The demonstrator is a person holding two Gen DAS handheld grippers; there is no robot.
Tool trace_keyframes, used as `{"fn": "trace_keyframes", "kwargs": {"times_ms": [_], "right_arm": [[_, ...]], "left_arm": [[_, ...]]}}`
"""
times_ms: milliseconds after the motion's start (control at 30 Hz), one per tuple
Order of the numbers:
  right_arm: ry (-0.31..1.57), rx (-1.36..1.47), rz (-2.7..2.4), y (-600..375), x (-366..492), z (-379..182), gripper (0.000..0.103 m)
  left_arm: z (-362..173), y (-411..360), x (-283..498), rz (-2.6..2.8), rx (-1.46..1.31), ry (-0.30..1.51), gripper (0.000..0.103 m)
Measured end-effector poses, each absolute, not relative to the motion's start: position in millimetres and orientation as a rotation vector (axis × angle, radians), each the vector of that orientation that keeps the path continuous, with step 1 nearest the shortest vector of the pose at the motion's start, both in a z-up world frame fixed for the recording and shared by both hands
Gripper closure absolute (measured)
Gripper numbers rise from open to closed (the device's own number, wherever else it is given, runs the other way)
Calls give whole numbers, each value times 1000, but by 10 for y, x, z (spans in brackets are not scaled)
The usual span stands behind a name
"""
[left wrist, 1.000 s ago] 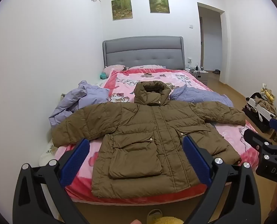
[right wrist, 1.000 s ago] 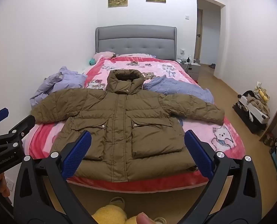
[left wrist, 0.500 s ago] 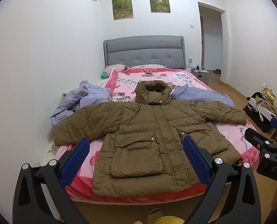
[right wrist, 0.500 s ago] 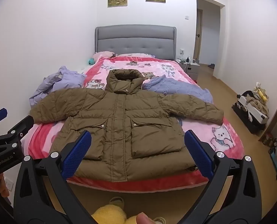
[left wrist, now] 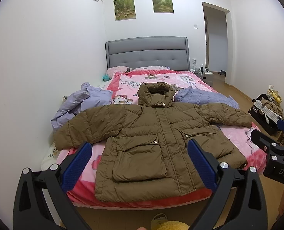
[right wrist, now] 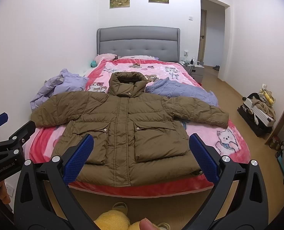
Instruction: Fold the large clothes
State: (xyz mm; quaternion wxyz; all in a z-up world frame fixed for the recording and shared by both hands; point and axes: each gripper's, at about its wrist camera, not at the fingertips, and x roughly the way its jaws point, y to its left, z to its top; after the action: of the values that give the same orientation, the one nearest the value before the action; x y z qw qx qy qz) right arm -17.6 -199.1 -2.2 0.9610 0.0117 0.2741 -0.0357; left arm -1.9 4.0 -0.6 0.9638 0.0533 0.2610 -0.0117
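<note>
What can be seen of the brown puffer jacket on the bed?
The brown puffer jacket is olive-brown, quilted and looks slightly shiny. It lies front-up and closed across the foot of the bed, on a pink cartoon blanket, hem at the near edge, both sleeves spread sideways. The hood points toward the headboard. Two large flap pockets with snaps sit on the front. Neither hand-held gripper touches it.
</note>
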Motion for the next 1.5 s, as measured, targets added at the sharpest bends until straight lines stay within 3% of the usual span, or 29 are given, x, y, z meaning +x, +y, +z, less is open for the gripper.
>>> {"fn": "trace_keyframes", "kwargs": {"times_ms": [1500], "right_arm": [[559, 43, -27, -1970, -120, -31, 8]], "left_arm": [[-94, 66, 12, 0, 110, 567, 5]]}}
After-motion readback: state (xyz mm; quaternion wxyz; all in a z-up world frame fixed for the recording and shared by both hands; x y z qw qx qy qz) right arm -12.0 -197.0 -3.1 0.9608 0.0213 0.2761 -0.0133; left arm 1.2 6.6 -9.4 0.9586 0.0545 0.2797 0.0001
